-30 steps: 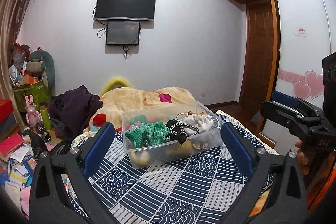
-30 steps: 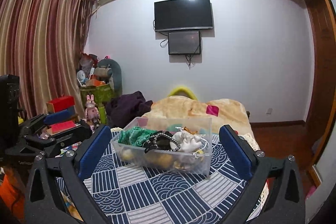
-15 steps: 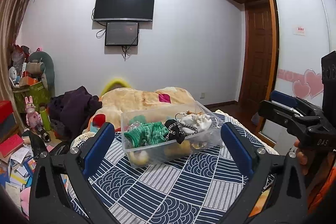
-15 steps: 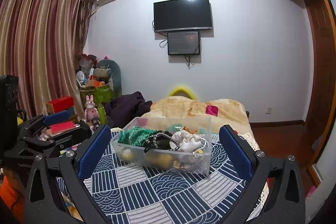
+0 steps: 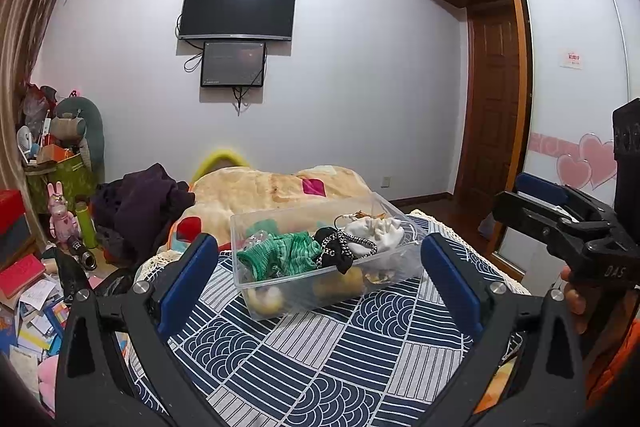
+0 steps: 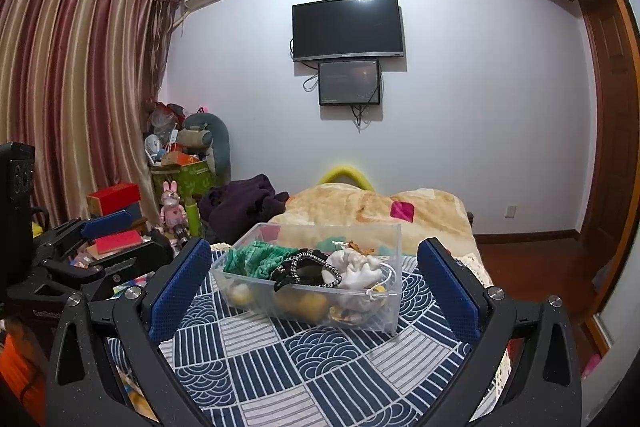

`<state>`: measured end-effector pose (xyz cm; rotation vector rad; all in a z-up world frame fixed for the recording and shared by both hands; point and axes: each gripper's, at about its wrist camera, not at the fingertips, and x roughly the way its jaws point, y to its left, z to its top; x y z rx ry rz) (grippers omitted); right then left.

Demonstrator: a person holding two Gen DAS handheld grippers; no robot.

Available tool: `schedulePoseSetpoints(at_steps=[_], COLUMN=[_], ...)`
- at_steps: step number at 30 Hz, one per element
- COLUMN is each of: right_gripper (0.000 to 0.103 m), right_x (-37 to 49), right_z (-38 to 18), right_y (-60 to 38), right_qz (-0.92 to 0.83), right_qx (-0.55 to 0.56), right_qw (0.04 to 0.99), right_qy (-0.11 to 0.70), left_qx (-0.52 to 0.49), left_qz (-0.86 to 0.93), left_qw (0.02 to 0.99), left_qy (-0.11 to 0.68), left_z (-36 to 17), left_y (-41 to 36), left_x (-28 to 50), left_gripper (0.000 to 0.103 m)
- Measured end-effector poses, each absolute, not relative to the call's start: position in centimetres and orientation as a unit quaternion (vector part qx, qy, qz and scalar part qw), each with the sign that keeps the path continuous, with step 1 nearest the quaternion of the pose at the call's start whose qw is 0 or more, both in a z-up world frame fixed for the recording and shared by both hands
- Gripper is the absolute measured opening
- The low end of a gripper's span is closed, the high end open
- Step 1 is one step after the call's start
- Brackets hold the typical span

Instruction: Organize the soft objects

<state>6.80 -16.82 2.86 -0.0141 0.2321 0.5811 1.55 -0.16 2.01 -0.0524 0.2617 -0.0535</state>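
Note:
A clear plastic bin (image 5: 280, 291) stands on the blue patterned bedspread (image 5: 320, 359). It holds a green knit piece (image 5: 282, 255), a black beaded item (image 5: 336, 253), a white cloth (image 5: 378, 233) and yellow soft things at the bottom. The bin also shows in the right wrist view (image 6: 384, 311). My left gripper (image 5: 318, 281) is open and empty, held above the bed short of the bin. My right gripper (image 6: 314, 291) is open and empty, also short of the bin.
A beige blanket (image 5: 272, 187) and dark clothes (image 5: 140, 203) lie behind the bin. Clutter, books and a pink rabbit toy (image 5: 60, 211) fill the floor at the left. A wardrobe (image 5: 576, 67) and a door (image 5: 496, 99) are at the right.
Both views have shifted only slightly; the bin sits a touch lower in the left wrist view. Both grippers stay open and empty.

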Motion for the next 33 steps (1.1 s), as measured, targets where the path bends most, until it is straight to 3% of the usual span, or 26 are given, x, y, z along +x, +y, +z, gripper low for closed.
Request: schedulePoseSetpoints(at_steps=[33], right_gripper=[0.103], right_x=[6.92], right_z=[2.32], right_y=[-16.54], right_qz=[0.286], right_qx=[-0.003], right_qw=[0.950], right_qy=[0.124], left_qx=[-0.030], left_qz=[-0.035], left_qw=[0.990], left_qy=[0.133], left_z=[1.98], left_y=[-0.34], left_x=[1.41], left_gripper=[0.103])
